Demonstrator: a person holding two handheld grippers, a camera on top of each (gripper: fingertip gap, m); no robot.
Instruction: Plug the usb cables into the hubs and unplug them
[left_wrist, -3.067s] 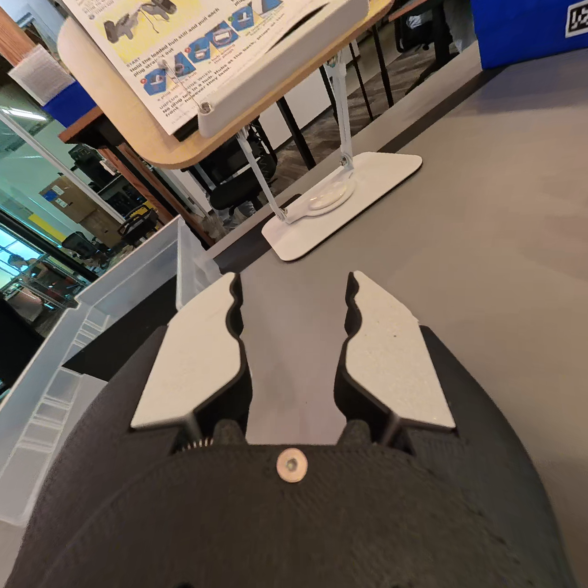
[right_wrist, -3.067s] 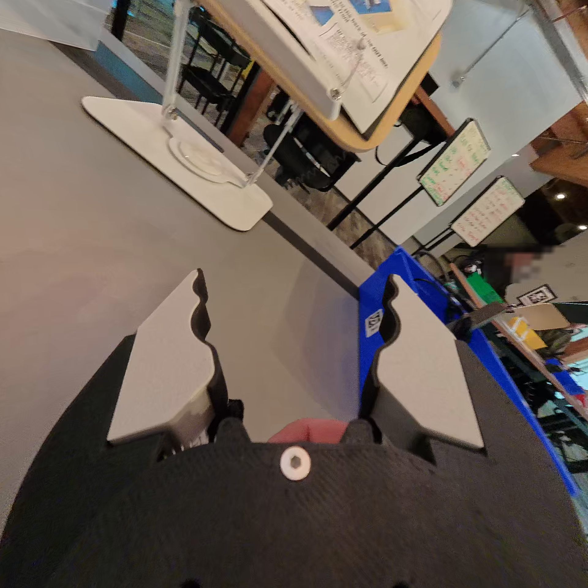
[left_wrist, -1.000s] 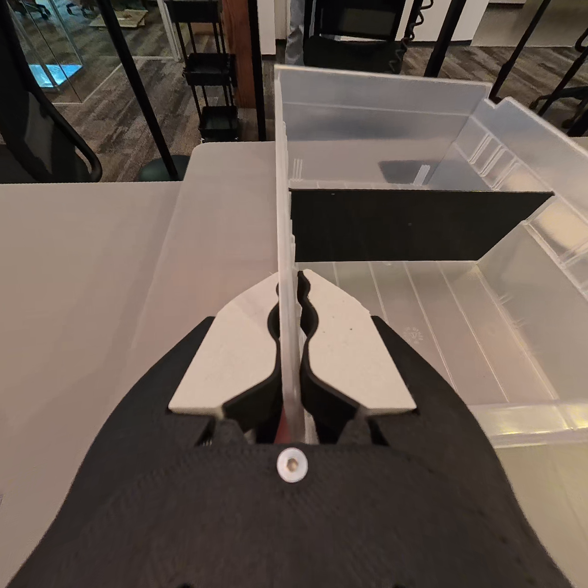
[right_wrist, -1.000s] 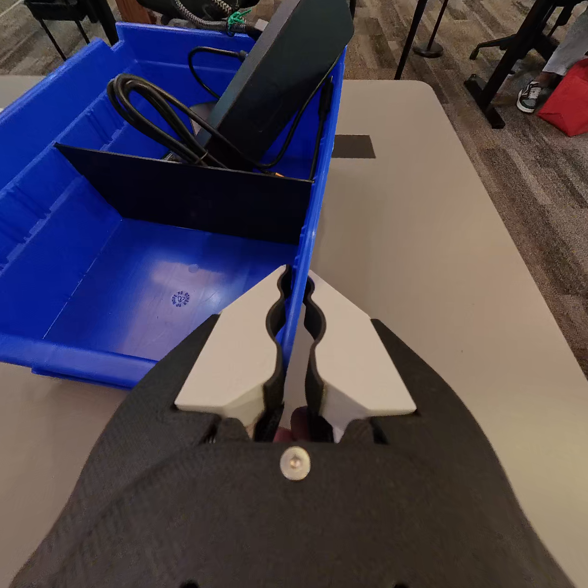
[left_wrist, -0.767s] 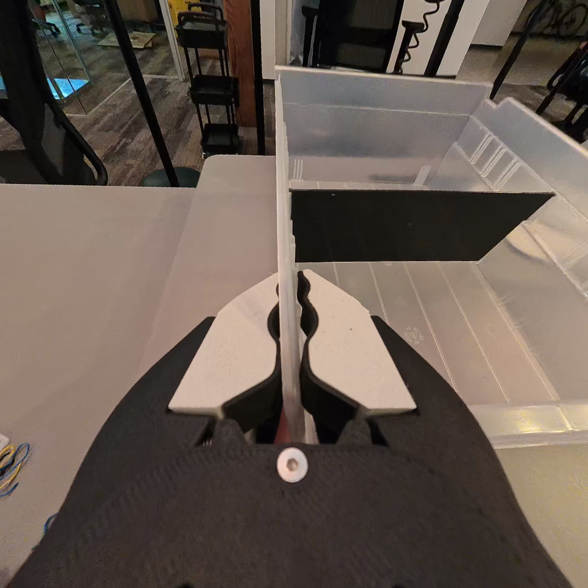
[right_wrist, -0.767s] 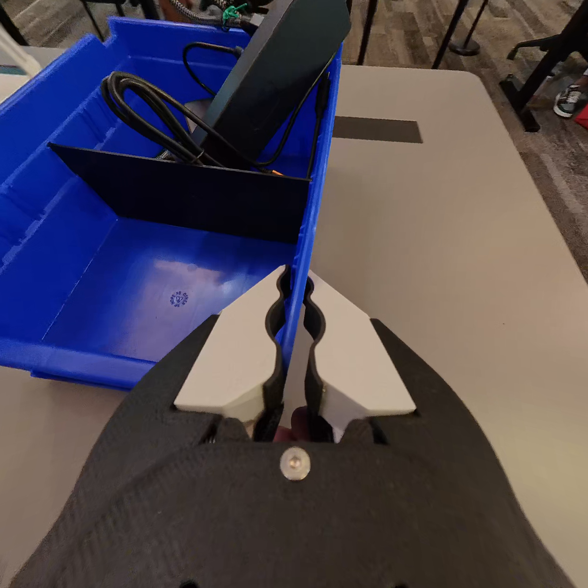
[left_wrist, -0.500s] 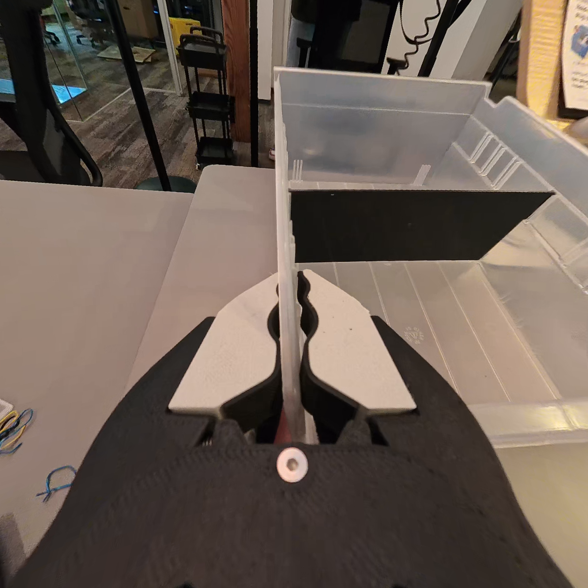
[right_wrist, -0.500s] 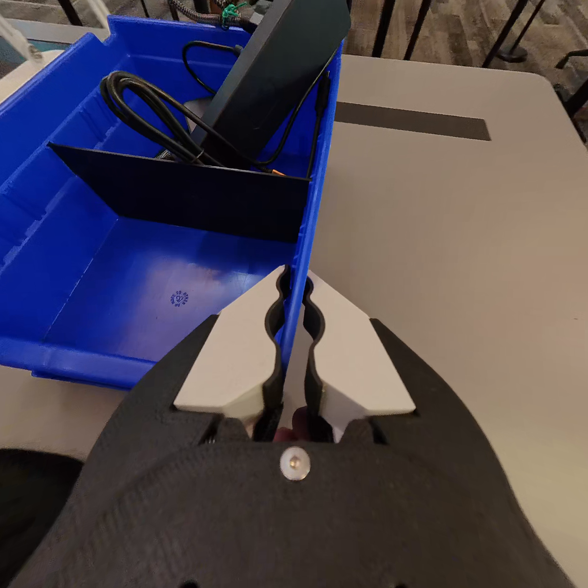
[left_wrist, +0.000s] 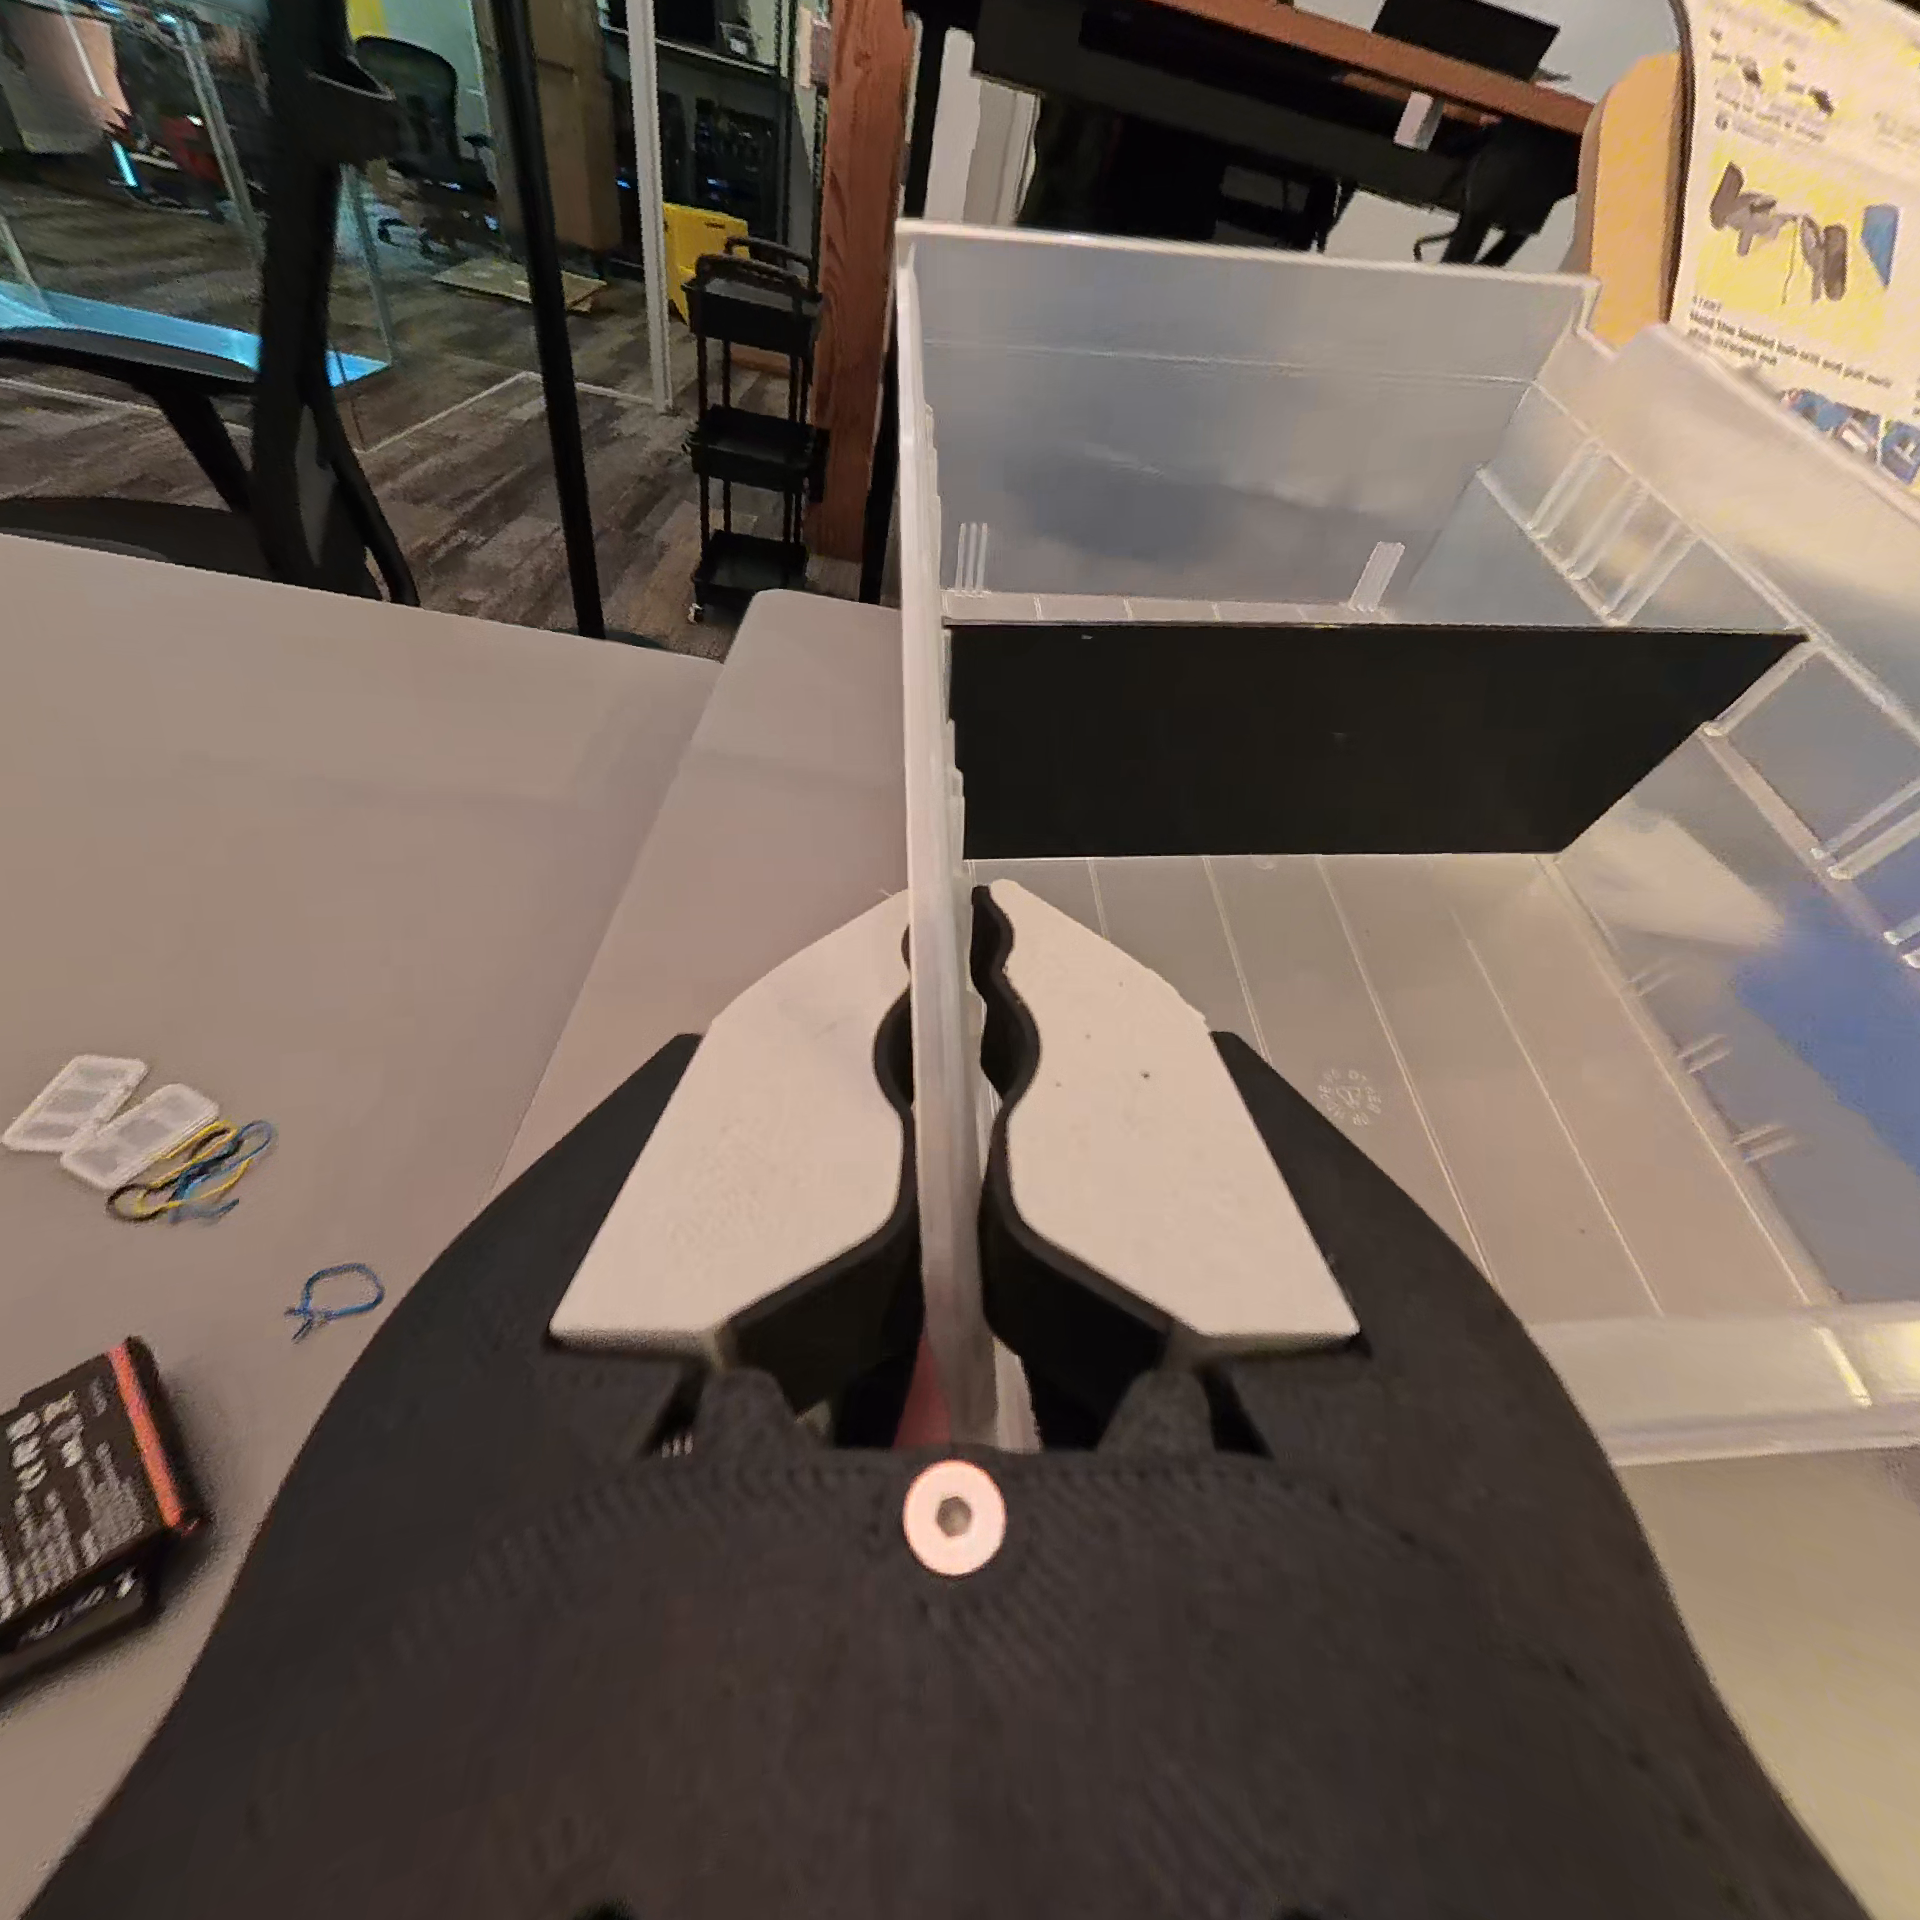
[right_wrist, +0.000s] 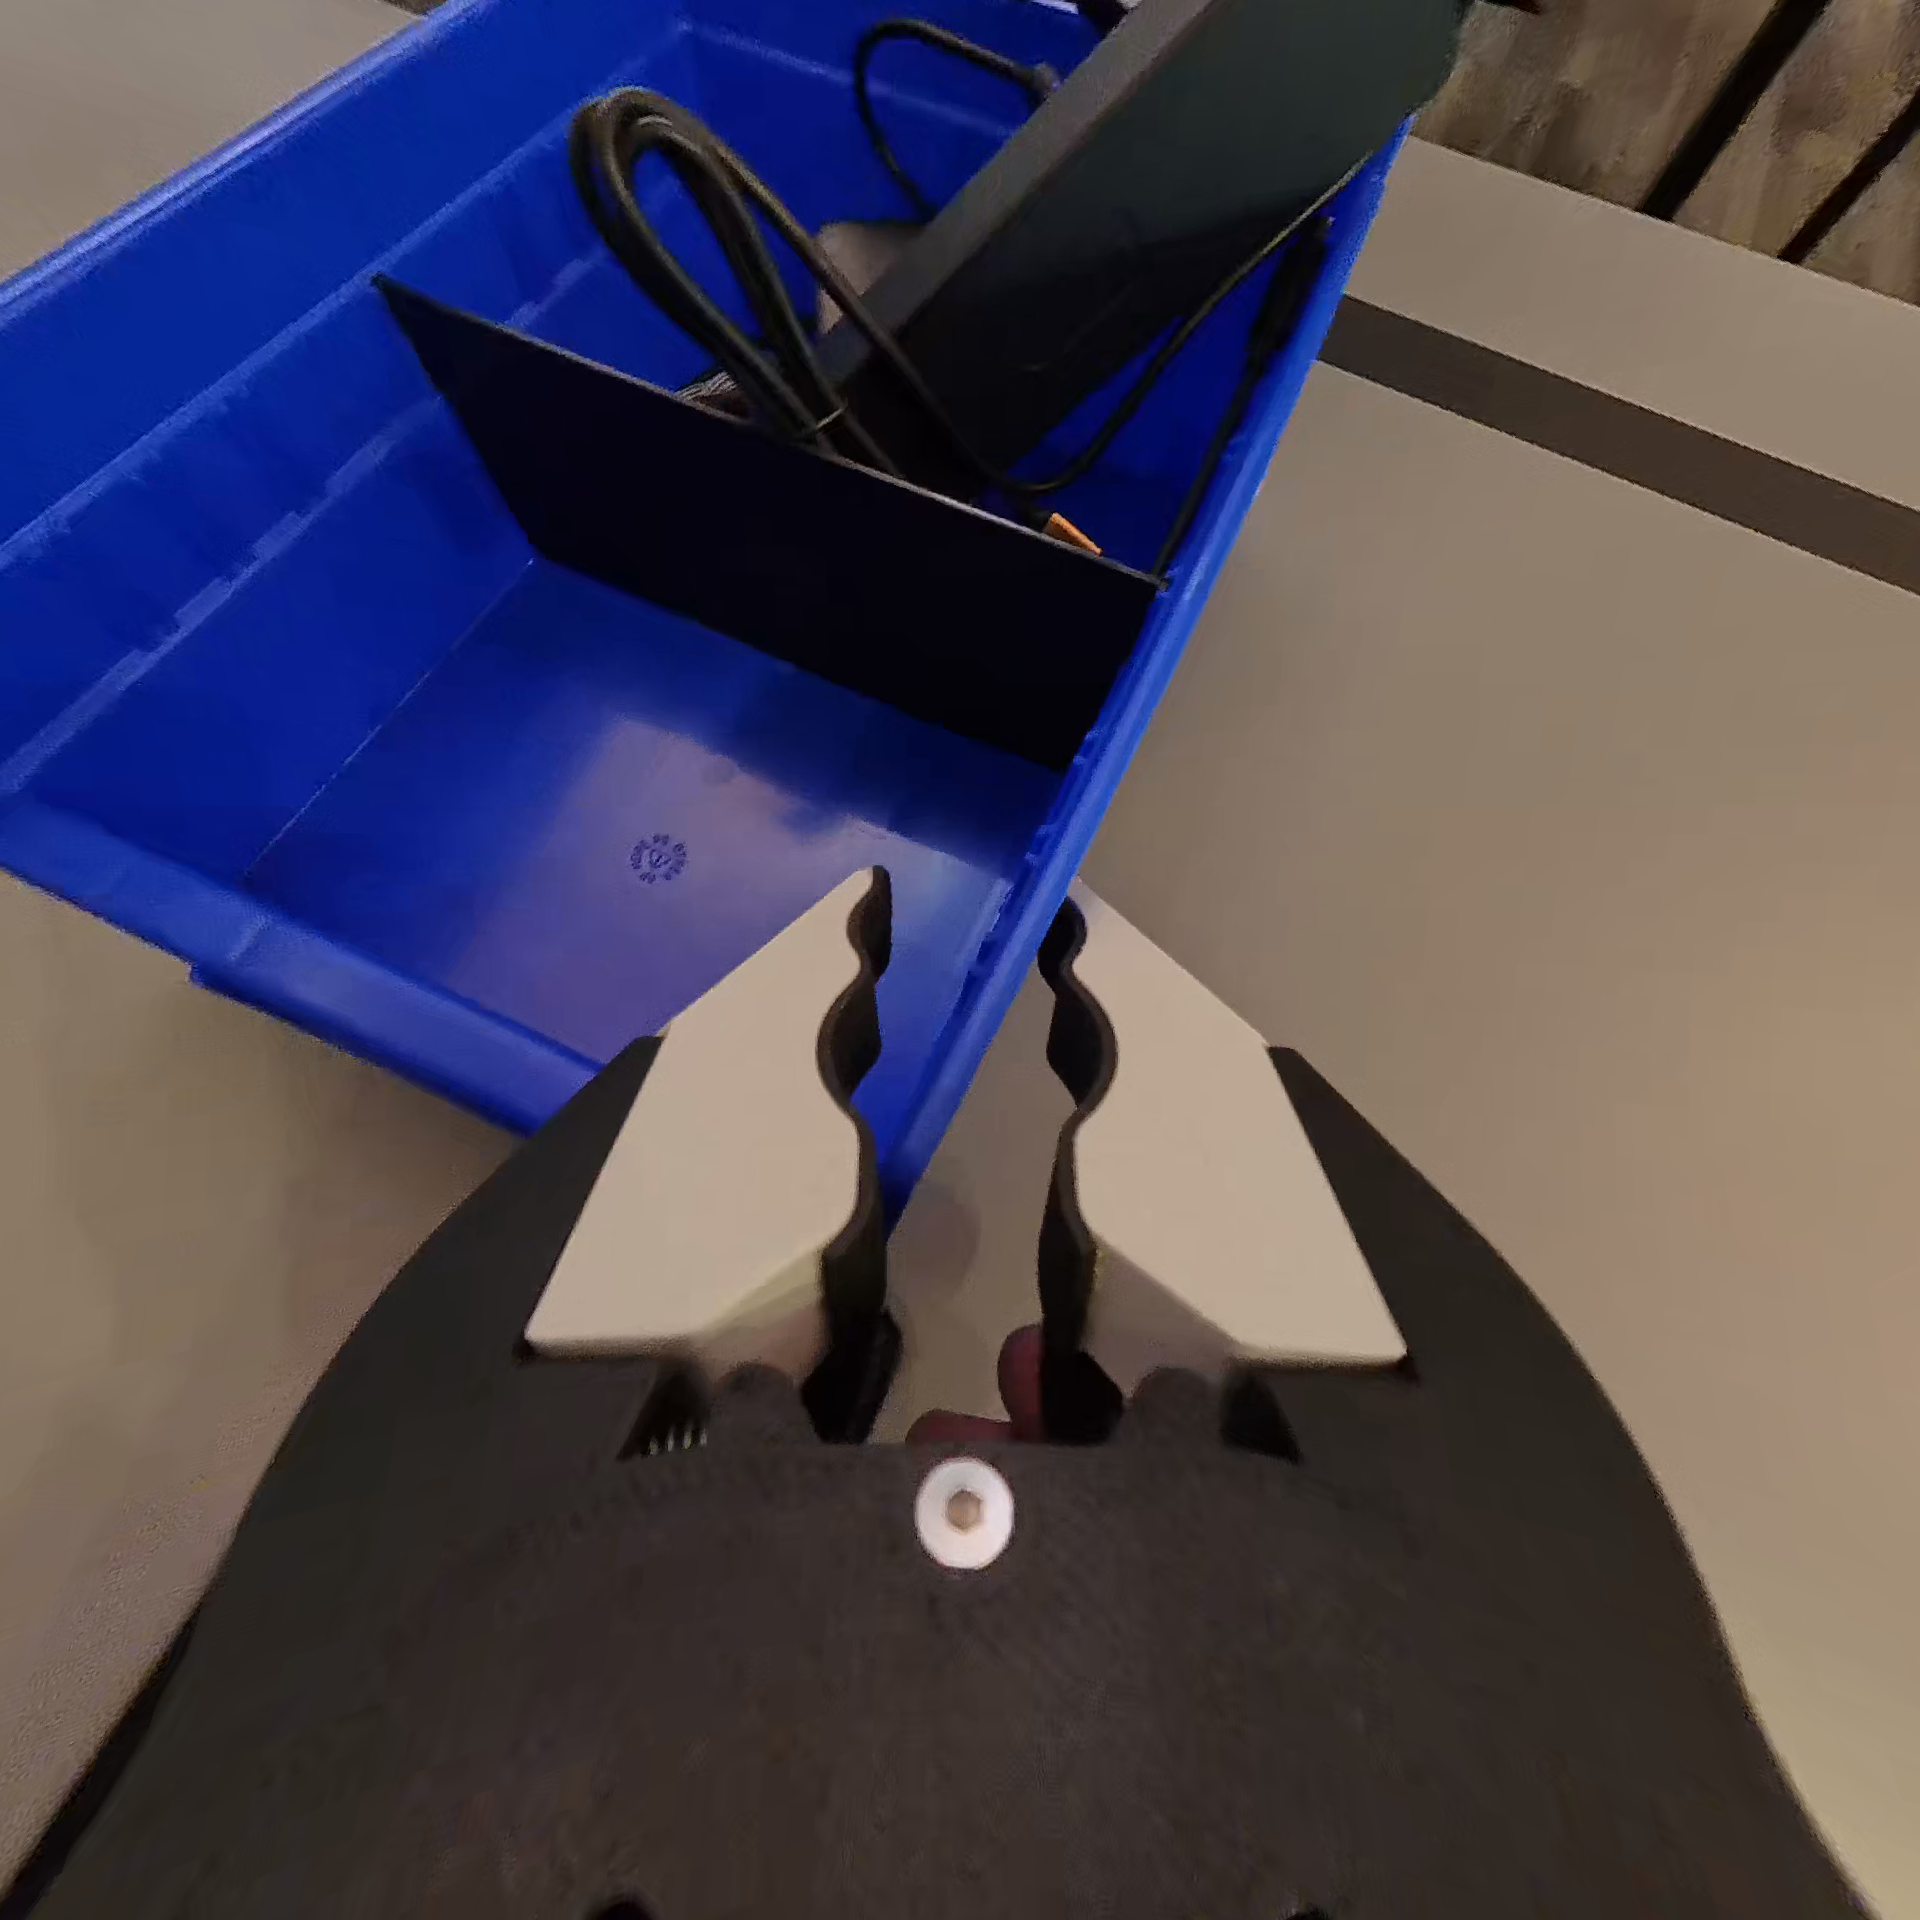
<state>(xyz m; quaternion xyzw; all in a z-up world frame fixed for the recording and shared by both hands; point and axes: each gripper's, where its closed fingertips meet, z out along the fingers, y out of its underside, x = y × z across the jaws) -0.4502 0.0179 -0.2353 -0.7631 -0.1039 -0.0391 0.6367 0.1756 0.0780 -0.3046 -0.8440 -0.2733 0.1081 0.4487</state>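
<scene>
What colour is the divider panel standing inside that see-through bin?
Black. The divider spans the clear bin crosswise, seen best in the left wrist view.

I look down along my right claw (right_wrist: 961, 1049), its two grey fingers parted with a clear gap between them. The near right wall of a blue bin (right_wrist: 1049, 862) runs into that gap, with neither finger visibly pressing it. The bin sits on a grey bench (right_wrist: 1507, 831). A black divider (right_wrist: 790, 561) crosses the bin. On my side of the divider the compartment floor is bare blue. Beyond the divider lie coiled black cables (right_wrist: 707, 239) and a flat black slab (right_wrist: 1132, 197) leaning tilted against the bin's far right wall. A dark strip (right_wrist: 1621, 436) crosses the bench right of the bin.
</scene>
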